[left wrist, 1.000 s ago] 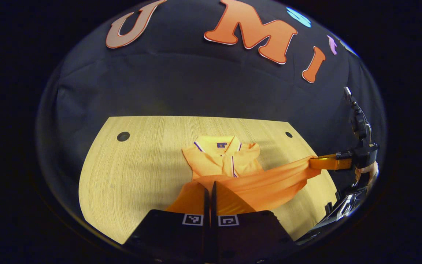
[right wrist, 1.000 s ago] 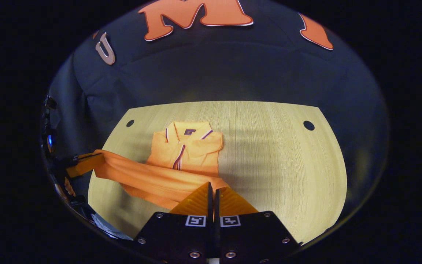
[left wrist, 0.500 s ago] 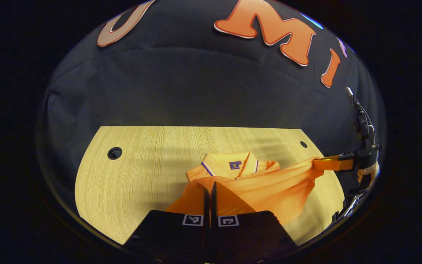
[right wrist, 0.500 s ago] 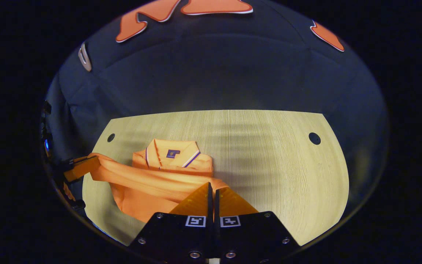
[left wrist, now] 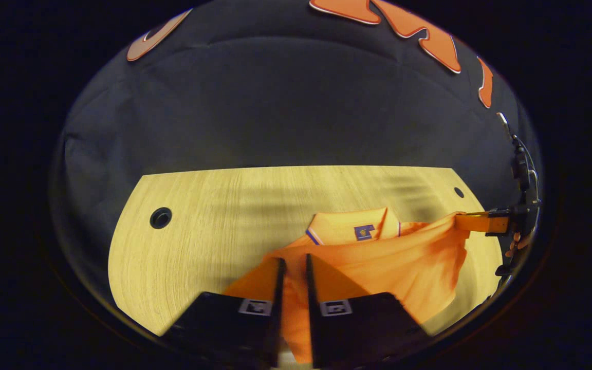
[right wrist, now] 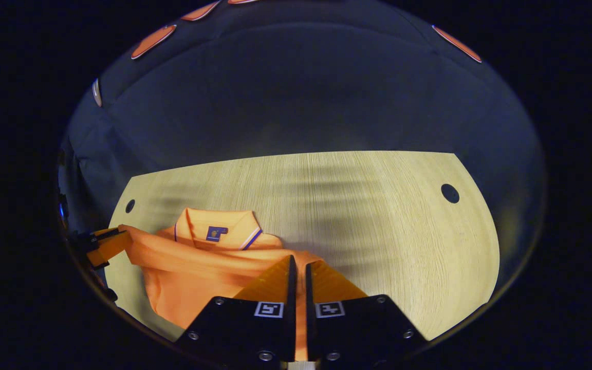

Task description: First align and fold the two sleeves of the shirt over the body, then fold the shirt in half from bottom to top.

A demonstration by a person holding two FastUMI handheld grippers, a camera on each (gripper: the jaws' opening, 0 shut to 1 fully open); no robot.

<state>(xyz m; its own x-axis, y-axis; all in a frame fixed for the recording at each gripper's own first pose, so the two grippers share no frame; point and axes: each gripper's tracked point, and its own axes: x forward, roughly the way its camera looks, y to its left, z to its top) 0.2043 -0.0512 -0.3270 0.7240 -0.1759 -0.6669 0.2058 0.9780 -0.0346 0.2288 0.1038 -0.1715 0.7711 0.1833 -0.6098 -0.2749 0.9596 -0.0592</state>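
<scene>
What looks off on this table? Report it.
Nothing stands out. The shirt lies on the table, its lower part lifted toward the collar between the left gripper and right gripper. No tears or spills.

Orange polo shirt [left wrist: 378, 262] is lying on the light wooden table [left wrist: 198, 231] w/ collar at far end, hem edge lifting over the body toward it. Left gripper [left wrist: 292, 272] is sitting at the hem's left corner, right gripper [right wrist: 298, 270] at its right corner. Round cable holes [right wrist: 449, 193] are sitting near the table's far left & right corners.
</scene>
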